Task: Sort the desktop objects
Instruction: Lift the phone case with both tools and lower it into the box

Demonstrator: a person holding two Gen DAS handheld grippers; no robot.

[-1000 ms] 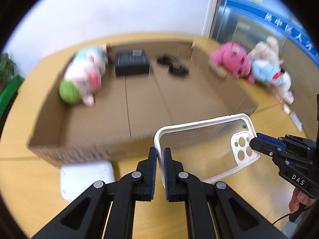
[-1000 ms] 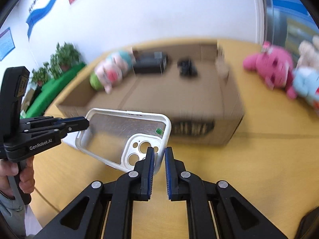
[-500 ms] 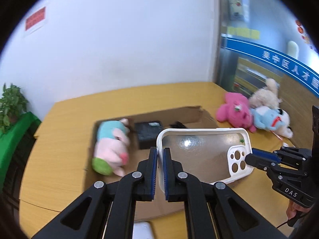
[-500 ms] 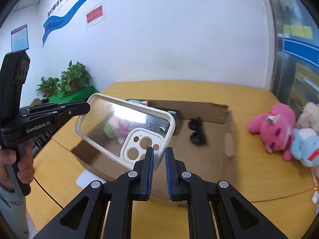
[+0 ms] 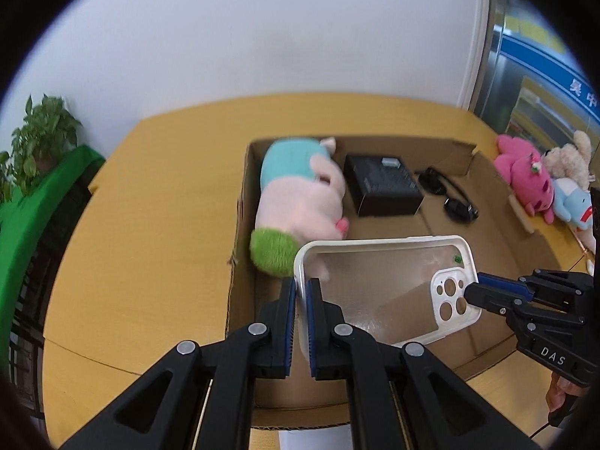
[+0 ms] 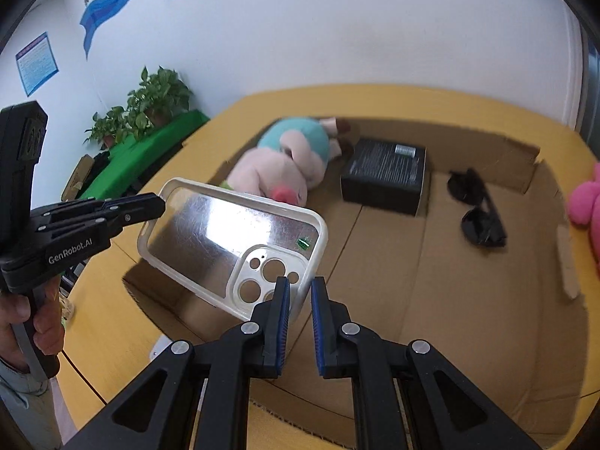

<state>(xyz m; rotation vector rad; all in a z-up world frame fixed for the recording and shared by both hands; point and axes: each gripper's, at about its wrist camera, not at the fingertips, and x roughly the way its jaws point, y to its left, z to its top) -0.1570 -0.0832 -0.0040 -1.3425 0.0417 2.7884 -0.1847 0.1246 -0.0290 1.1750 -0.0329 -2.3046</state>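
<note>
Left claw [image 5: 301,292], marked "GenRobot.AI", and right claw [image 6: 299,296], marked "DAS", both seemingly clench the phone case [image 5: 378,285] over the cardboard box [image 6: 468,300].

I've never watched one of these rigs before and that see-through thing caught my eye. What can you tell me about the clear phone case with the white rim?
The clear phone case with the white rim looks like glossy plastic, with a white camera block pierced by round holes and a tiny green sticker. It is empty and held tilted in the air above the open cardboard box. The left gripper pinches its plain end, the right gripper its camera end. Nothing else touches it.
</note>
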